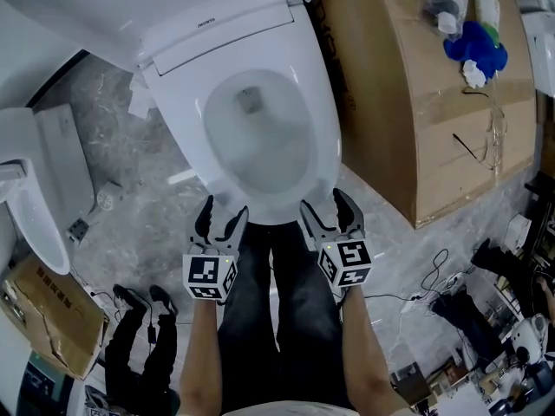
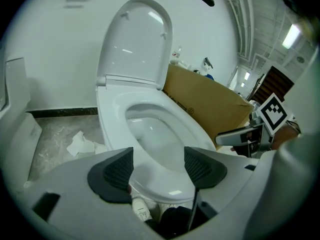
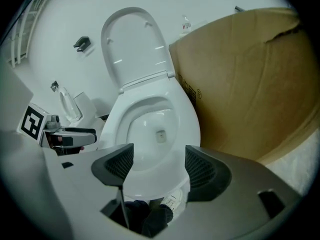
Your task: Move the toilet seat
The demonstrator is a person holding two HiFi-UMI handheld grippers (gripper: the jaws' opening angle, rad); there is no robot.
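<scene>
Seat (image 1: 323, 146) lay down on the bowl (image 1: 260, 141), long axis running away toward the hinge (image 1: 214, 46) — left gripper (image 1: 221, 217) and right gripper (image 1: 330, 204), both gaping and empty, equally near its front edge.

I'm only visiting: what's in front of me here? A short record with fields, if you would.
toilet lid: raised upright
toilet seat: down on the bowl
left hand-held gripper: jaws apart, empty, by the seat's front edge
right hand-held gripper: jaws apart, empty, by the seat's front edge
cardboard box: beside the toilet
</scene>
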